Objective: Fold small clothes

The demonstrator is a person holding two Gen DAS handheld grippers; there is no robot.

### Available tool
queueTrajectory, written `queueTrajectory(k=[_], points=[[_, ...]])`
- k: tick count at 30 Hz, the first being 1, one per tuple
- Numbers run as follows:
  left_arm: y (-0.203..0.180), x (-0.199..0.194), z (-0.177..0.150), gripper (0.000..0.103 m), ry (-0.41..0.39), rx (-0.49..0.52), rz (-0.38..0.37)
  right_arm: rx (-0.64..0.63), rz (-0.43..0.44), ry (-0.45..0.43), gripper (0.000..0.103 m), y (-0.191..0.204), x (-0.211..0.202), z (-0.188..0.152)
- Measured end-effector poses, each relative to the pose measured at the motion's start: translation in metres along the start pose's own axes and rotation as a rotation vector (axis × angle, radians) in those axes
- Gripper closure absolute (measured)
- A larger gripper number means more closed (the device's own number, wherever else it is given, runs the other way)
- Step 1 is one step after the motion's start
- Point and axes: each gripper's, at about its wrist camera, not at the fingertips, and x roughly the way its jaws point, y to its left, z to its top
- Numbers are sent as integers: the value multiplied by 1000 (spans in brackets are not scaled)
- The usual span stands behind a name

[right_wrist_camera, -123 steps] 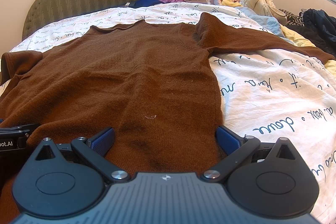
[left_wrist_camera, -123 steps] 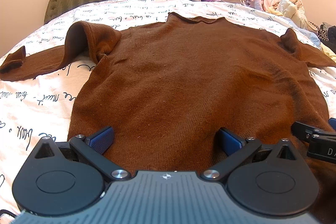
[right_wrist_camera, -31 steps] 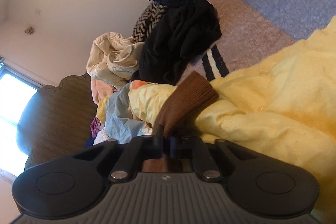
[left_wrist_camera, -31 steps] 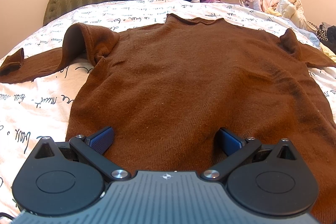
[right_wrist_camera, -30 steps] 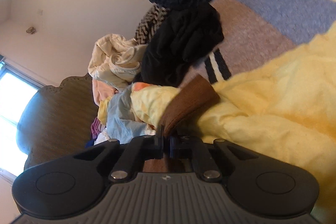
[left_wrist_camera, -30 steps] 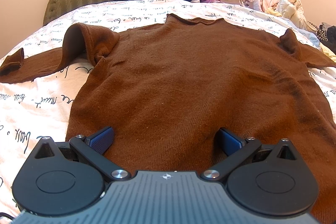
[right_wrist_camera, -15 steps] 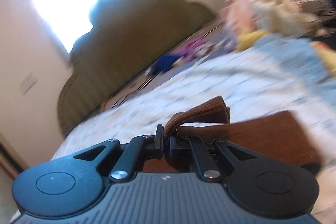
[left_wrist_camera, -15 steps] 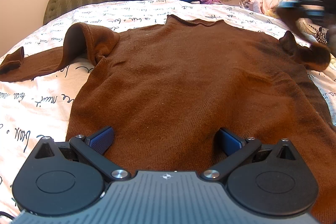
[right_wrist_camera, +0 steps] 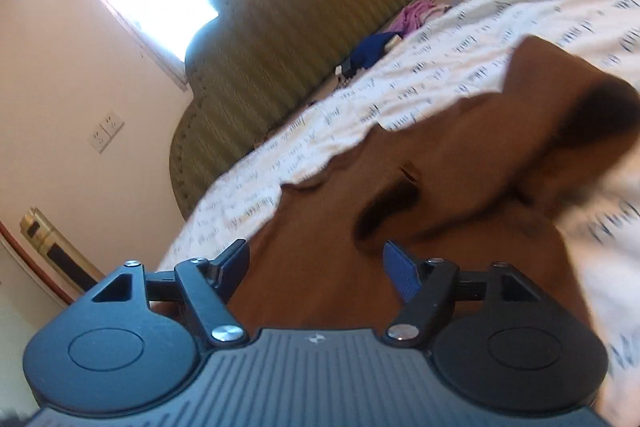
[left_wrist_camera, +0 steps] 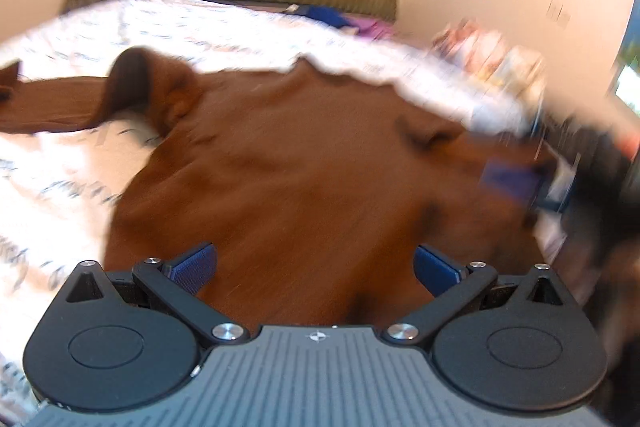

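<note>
While the right gripper (right_wrist_camera: 316, 267) hangs with jaws just opened and empty, the sleeve (right_wrist_camera: 472, 163) dropped ahead on the sweater (left_wrist_camera: 320, 167), the wide-open, empty left gripper (left_wrist_camera: 316, 267) should next fold the other sleeve (left_wrist_camera: 52, 103) flat across.

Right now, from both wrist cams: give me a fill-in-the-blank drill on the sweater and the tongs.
1. The sweater spread on the bed is ____ in colour.
2. The right tongs have just been opening and now hold ____.
3. The left tongs stand ____ over the sweater's hem.
4. The headboard is ____.

Missing words: brown; nothing; open; green
</note>
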Motion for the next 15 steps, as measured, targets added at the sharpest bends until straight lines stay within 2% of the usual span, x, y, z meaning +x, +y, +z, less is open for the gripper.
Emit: queueTrajectory(k=[3, 5, 7, 8, 10, 12, 13, 14, 15], points=[[-9, 5, 39, 0, -51, -76, -113, 4, -62, -7, 31, -21, -2, -18], [-24, 23, 65, 0, -80, -63, -126, 75, -22, -26, 30, -30, -5, -18], [-55, 46, 82, 0, -137, 85, -40, 96, -11, -70, 30, -34, -9, -19], [-78, 62, 87, 0, -154, 212, 35, 128, -7, -72, 30, -39, -10, -18], [-120, 94, 83, 1, -152, 493, 128, 201, 31, -106, 30, -49, -15, -18], [-153, 129, 61, 3, -159, 738, 199, 282, 66, -133, 31, -61, -19, -17], [-162, 141, 54, 8, -159, 792, 218, 319, 91, -143, 35, -67, -21, -17], [-169, 154, 50, 8, -140, 822, 215, 341, 74, -143, 35, -70, -22, -16], [-169, 163, 48, 8, -122, 833, 200, 360, 95, -147, 35, -73, -22, -16]])
